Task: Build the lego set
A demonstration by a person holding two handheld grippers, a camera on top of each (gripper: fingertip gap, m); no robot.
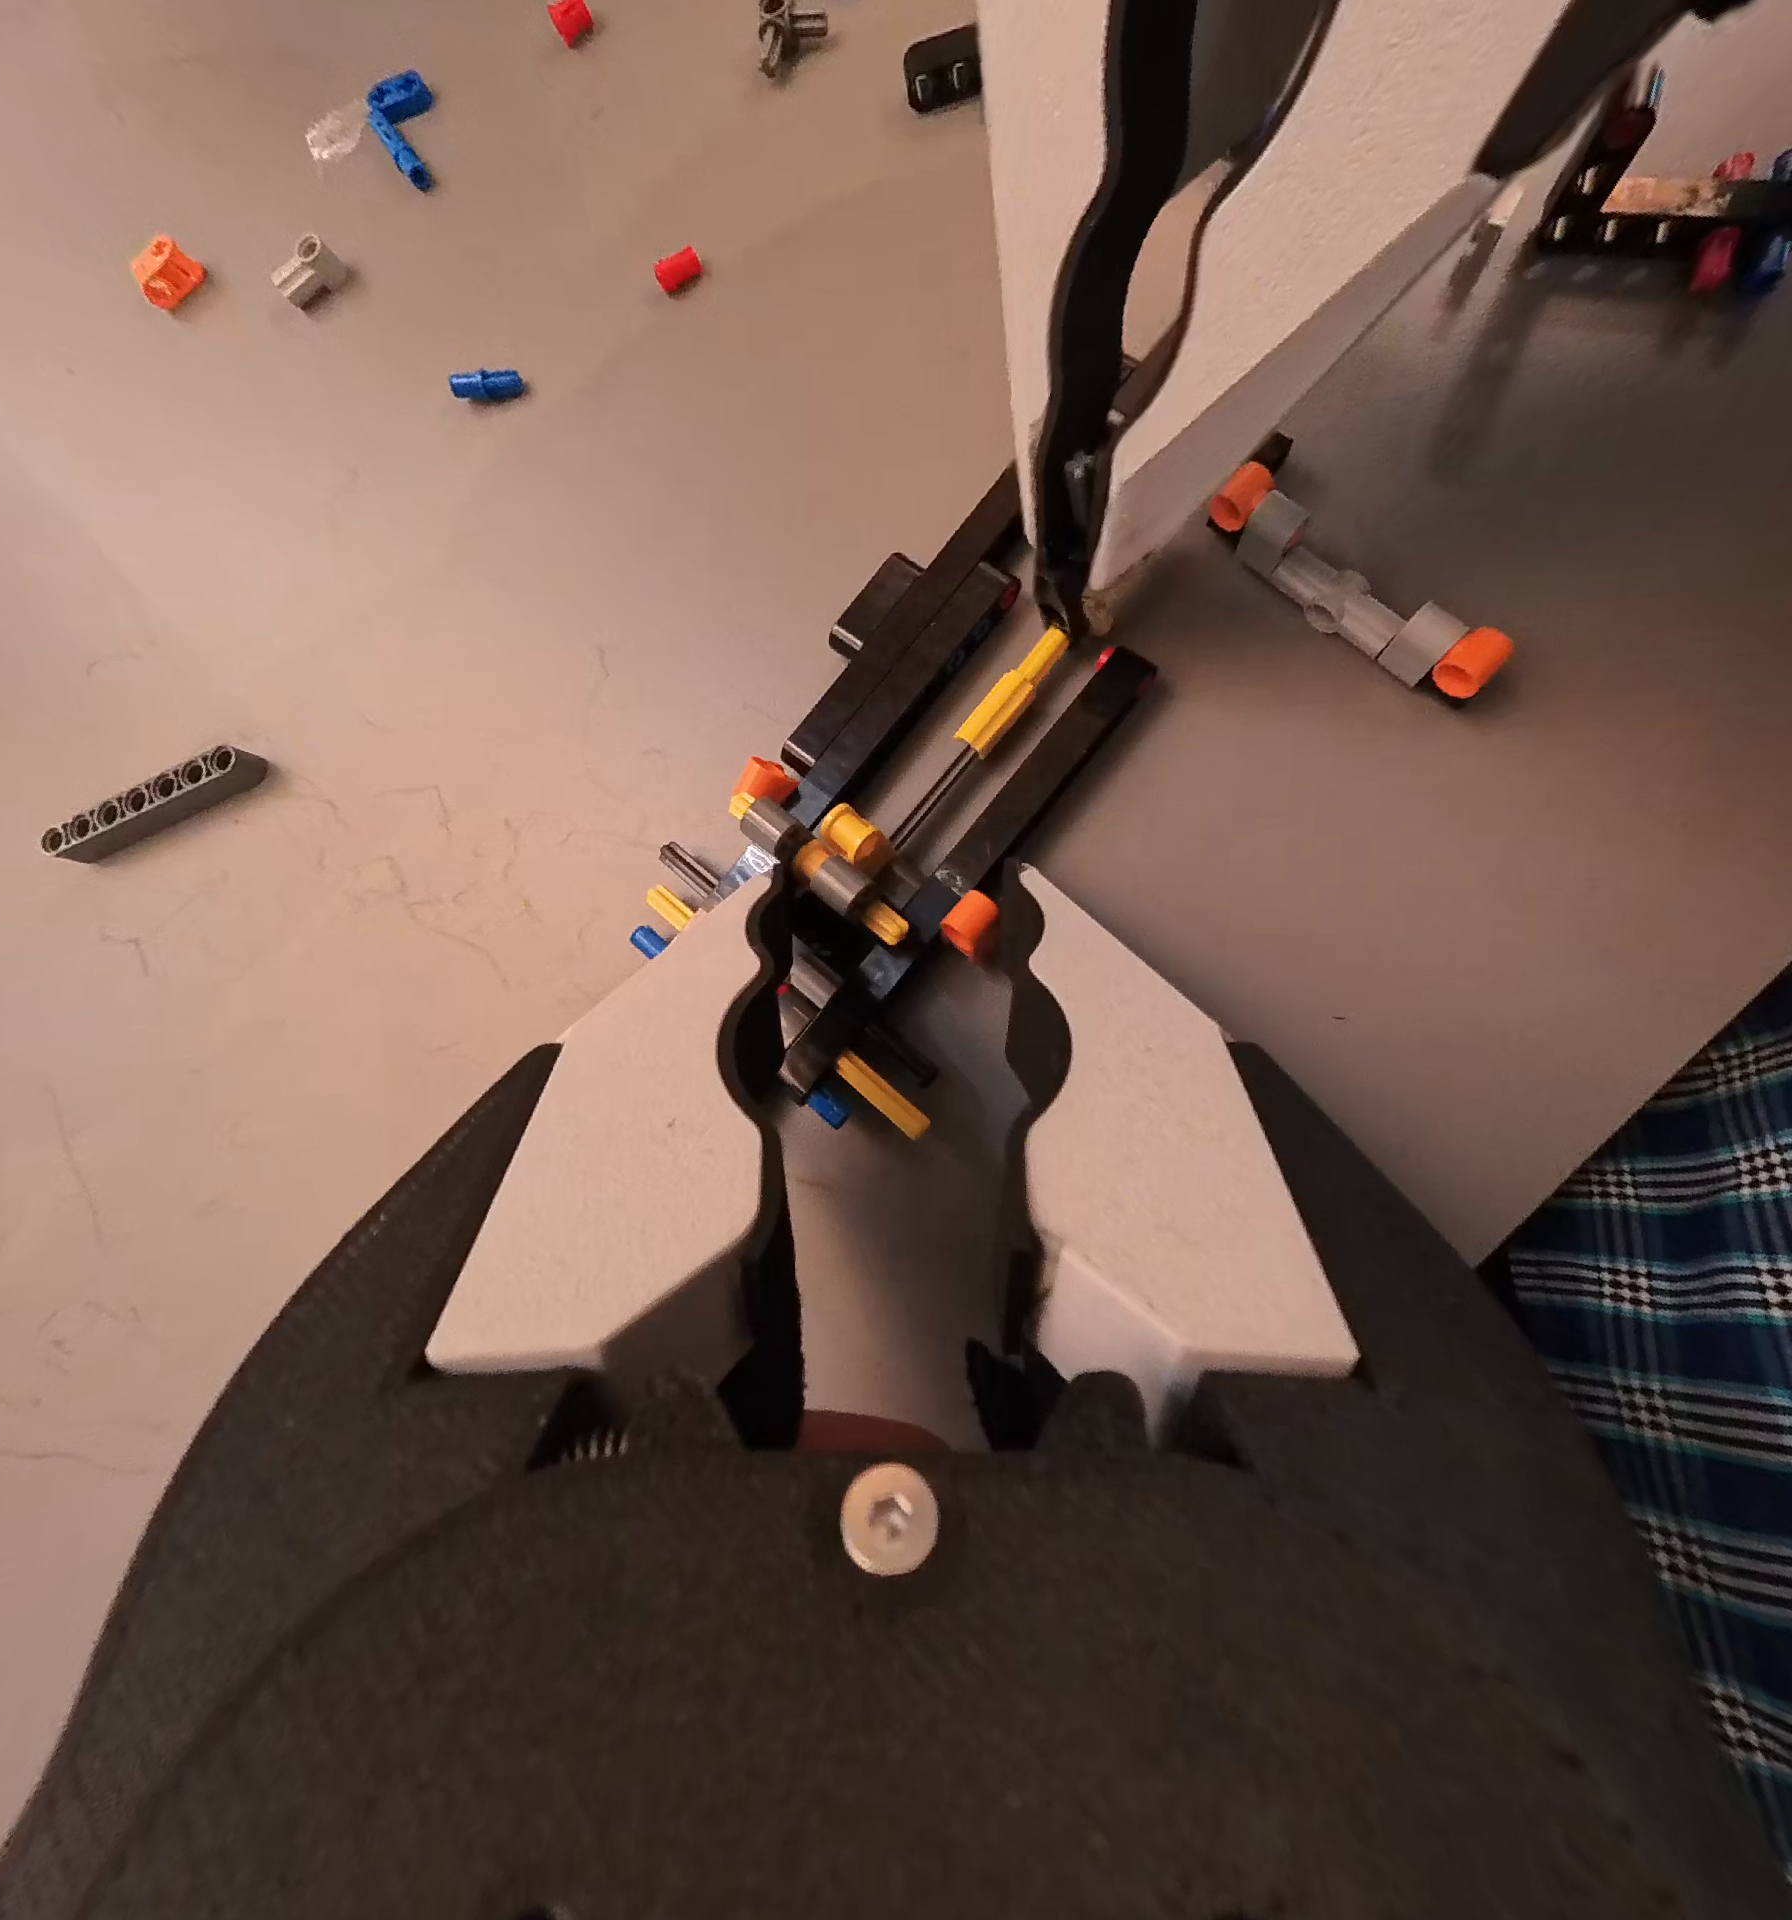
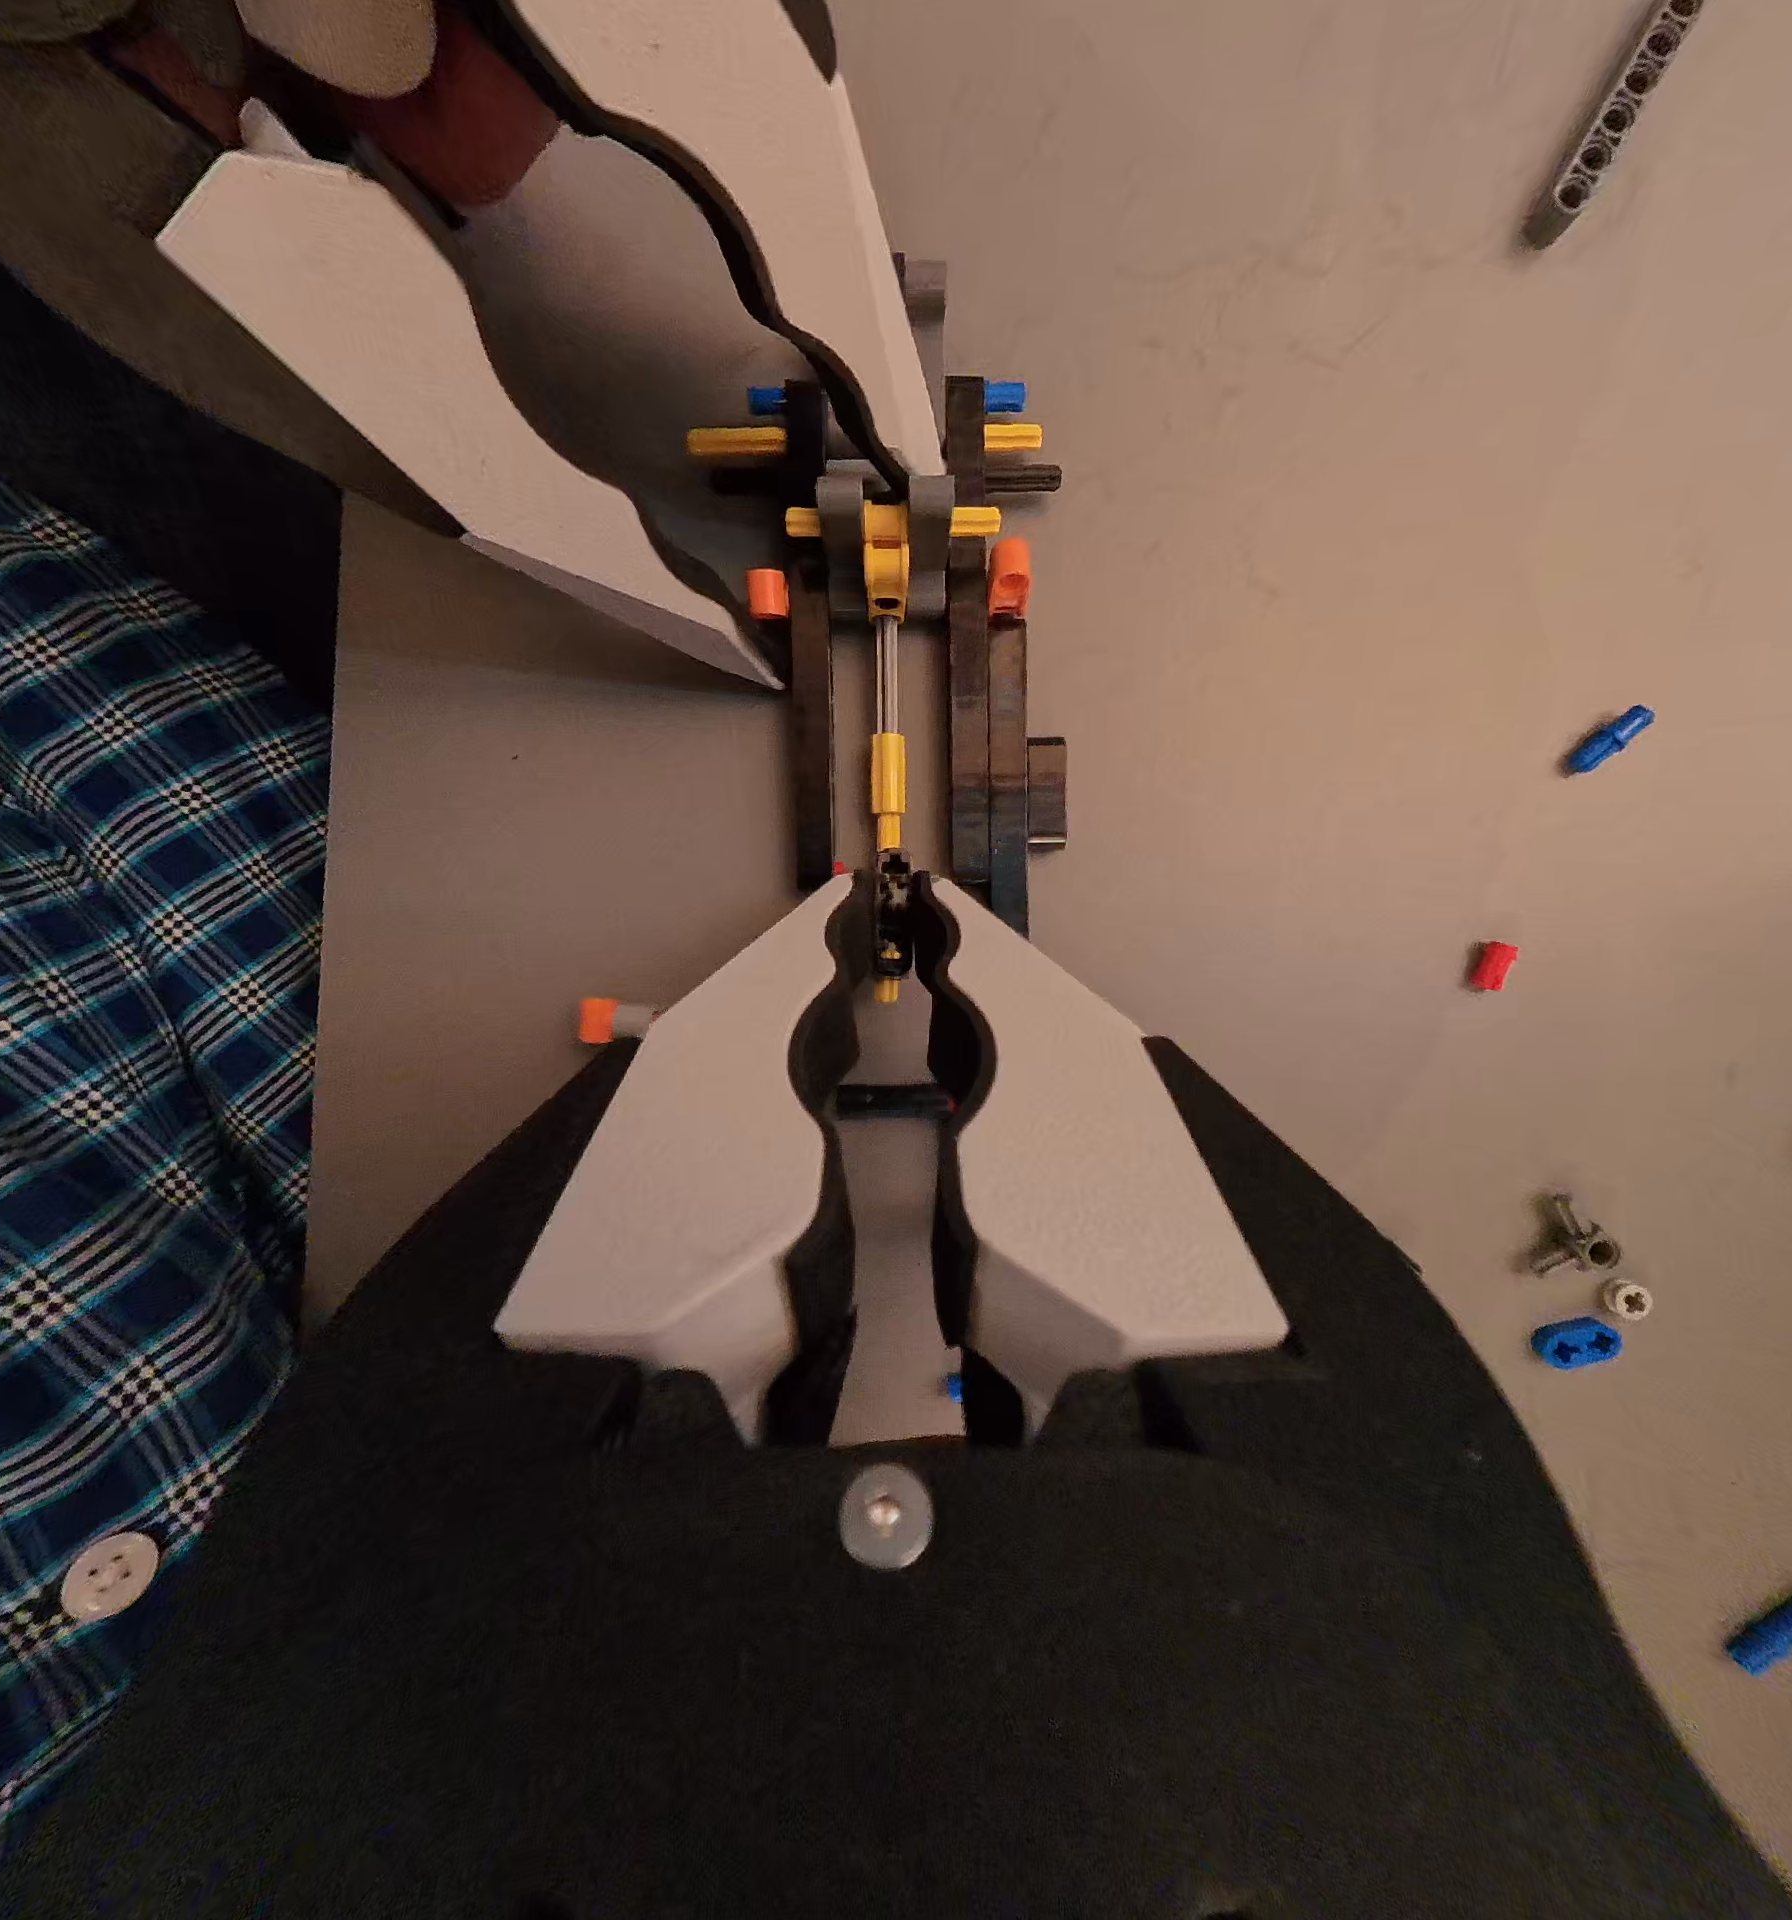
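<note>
The right gripper (image 2: 894, 883) pinches the yellow rod's (image 2: 888, 774) near end. The left gripper (image 1: 897, 883) – narrow – straddles the black lego frame (image 2: 970, 665) near the table (image 1: 1391, 935) edge.

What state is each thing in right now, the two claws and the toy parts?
Left gripper: open around black lego frame's end.
Right gripper: shut on small black connector.
Black lego frame: partly built, flat on table.
Long grey holed beam: loose, unused.
</note>
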